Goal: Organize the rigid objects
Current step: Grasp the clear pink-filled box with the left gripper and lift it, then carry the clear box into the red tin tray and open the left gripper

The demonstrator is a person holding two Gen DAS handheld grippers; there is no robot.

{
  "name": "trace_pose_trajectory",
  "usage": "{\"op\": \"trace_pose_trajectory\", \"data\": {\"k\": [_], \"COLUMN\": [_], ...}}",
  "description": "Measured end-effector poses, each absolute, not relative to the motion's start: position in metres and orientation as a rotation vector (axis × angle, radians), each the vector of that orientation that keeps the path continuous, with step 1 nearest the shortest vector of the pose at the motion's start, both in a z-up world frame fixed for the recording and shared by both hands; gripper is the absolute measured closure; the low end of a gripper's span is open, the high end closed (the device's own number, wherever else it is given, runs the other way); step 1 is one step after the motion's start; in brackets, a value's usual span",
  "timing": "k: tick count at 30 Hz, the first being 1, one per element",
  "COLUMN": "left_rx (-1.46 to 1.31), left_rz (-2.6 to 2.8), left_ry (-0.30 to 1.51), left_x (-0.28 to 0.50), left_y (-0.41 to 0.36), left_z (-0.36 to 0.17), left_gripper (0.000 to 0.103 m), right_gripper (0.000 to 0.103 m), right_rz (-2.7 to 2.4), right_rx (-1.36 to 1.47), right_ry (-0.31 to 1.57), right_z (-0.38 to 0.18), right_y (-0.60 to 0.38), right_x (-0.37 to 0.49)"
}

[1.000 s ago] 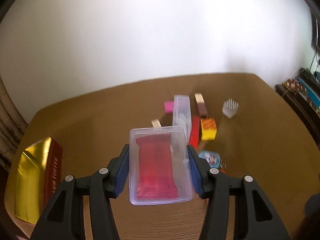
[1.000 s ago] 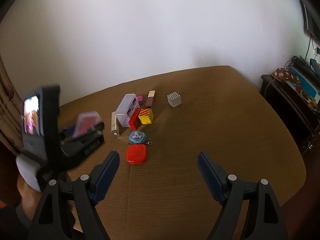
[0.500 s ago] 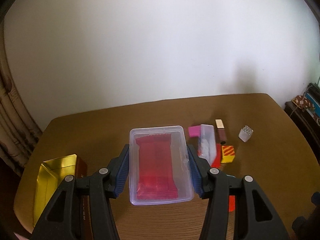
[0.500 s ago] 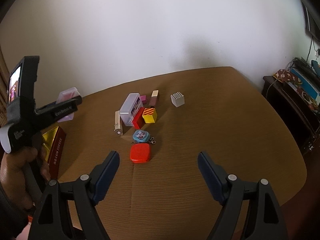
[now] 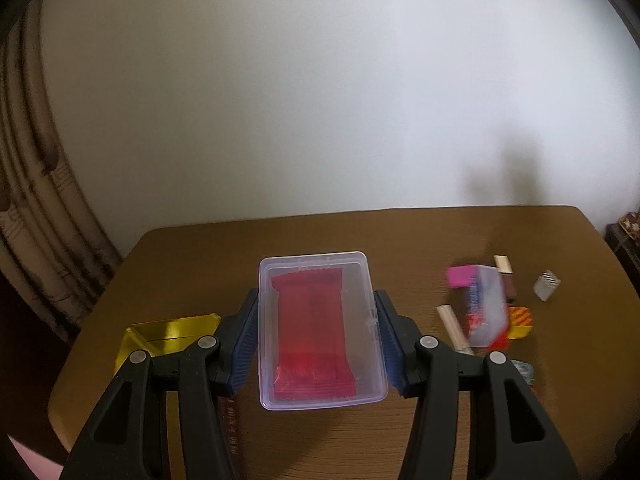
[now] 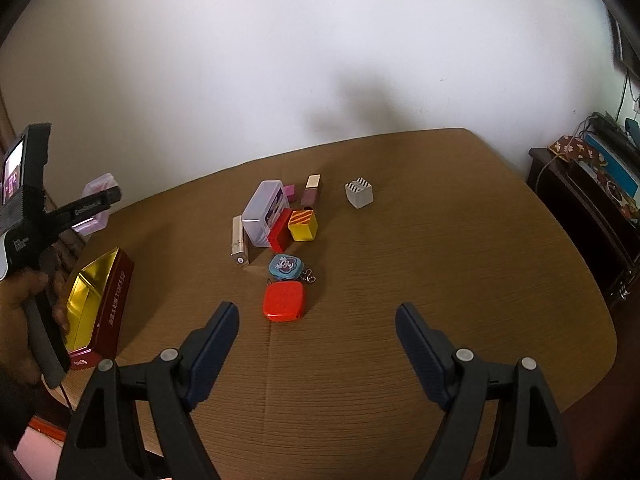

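Observation:
My left gripper is shut on a clear plastic box that has a red packet inside, and holds it by its long sides above the brown table. In the right wrist view the same gripper hangs at the far left in a person's hand, above an open gold tin with red sides. That tin lies just left of the held box. My right gripper stands open over the table's near side with nothing between its fingers.
A cluster sits mid-table: a second clear box, a red block, a yellow striped cube, a beige bar, a blue case and a red square case. A white zigzag cube stands apart. A dark cabinet is on the right.
The left gripper has risen and swung left with the clear box, away from the cluster and toward the gold tin. The right gripper has stayed still and open.

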State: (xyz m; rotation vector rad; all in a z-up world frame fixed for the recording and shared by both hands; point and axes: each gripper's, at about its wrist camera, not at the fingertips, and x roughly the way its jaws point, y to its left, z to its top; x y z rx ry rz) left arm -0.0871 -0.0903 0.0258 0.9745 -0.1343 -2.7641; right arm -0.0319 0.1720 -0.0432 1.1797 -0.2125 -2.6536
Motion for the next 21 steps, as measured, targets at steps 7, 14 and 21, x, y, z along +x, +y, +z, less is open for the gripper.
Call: {"op": "trace_pose_trajectory", "data": {"k": [7, 14, 21], "left_rx": [0.978, 1.025, 1.133], "left_rz": [-2.664, -2.567, -2.524], "left_ry": [-0.052, 0.114, 0.281], "left_x": [-0.084, -0.073, -0.067], "left_y": [-0.165, -0.253, -0.320], "left_z": [0.024, 0.013, -0.007], "left_gripper": [0.053, 0.053, 0.053], "right_gripper": [0.020, 0.020, 0.020], "right_rz": [-2.655, -2.647, -2.637], "right_rx": [1.183, 1.189, 1.209], "right_ry": [-0.202, -0.175, -0.154], "right_z": [-0.044, -0.046, -0.051], "right_y": [0.168, 0.164, 0.160], "right_x": [-0.033, -0.030, -0.031]}}
